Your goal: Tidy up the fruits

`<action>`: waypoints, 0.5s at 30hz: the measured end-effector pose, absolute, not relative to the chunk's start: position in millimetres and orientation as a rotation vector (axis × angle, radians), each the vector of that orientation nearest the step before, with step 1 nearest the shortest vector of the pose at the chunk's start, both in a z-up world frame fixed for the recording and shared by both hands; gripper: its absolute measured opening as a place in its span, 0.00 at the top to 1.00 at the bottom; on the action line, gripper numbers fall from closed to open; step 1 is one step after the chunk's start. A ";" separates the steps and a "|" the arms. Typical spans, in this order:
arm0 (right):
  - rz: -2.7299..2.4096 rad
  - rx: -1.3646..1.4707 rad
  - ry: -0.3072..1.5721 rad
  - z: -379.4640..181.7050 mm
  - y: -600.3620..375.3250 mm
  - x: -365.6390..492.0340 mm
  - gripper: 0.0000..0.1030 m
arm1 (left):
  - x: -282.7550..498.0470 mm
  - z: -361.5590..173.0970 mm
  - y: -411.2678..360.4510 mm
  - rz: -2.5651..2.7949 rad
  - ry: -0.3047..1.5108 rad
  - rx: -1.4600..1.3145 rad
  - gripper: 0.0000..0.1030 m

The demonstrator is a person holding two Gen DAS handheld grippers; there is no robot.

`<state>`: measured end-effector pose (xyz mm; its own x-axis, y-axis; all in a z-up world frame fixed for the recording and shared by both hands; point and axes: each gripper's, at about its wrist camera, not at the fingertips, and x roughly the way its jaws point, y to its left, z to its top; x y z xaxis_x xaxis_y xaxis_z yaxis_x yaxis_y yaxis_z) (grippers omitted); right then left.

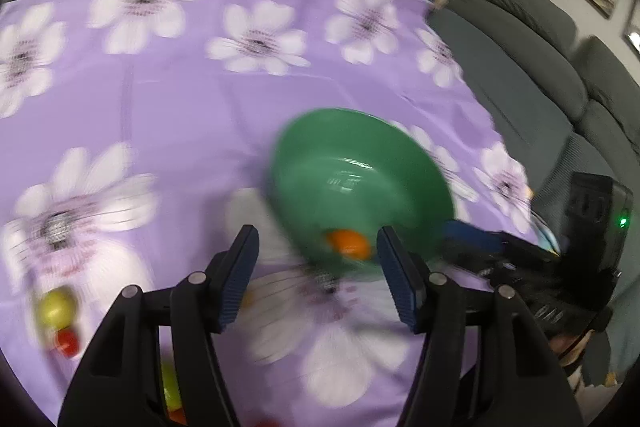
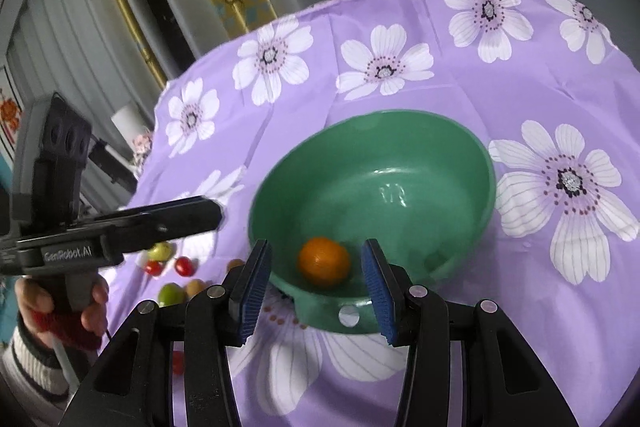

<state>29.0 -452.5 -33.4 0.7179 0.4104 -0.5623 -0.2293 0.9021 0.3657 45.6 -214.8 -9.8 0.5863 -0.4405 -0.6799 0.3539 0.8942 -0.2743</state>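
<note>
The right hand-held gripper hangs spread and empty over the near rim of the green bowl. An orange lies inside the bowl, against its near wall. The left hand-held gripper, also spread and empty, hovers left of the bowl. Small green and red fruits lie on the purple flowered surface, left of the bowl.

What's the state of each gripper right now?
Left gripper: open, holding nothing.
Right gripper: open, empty, poised over the round green plastic bowl with the small orange fruit lying inside.
</note>
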 end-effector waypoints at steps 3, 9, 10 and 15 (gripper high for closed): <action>0.379 0.293 0.669 -29.1 -450.7 23.2 0.54 | 32.0 -8.4 -177.6 -0.373 0.821 -0.152 0.40; 0.422 0.274 0.686 -28.4 -433.7 20.4 0.54 | 0.1 -11.9 -107.0 -0.206 0.818 -0.231 0.40; 0.431 0.268 0.695 -29.0 -427.7 21.2 0.54 | -5.2 -14.3 -98.1 -0.189 0.822 -0.249 0.40; 0.486 0.238 0.720 -30.7 -403.3 18.6 0.54 | -26.7 -29.6 -76.1 -0.153 0.862 -0.293 0.40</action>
<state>18.6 -403.3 -30.7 0.6475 0.5028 -0.5727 -0.3427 0.8633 0.3704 -26.7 -76.1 -29.6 0.6432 -0.2503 -0.7236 0.0148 0.9489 -0.3151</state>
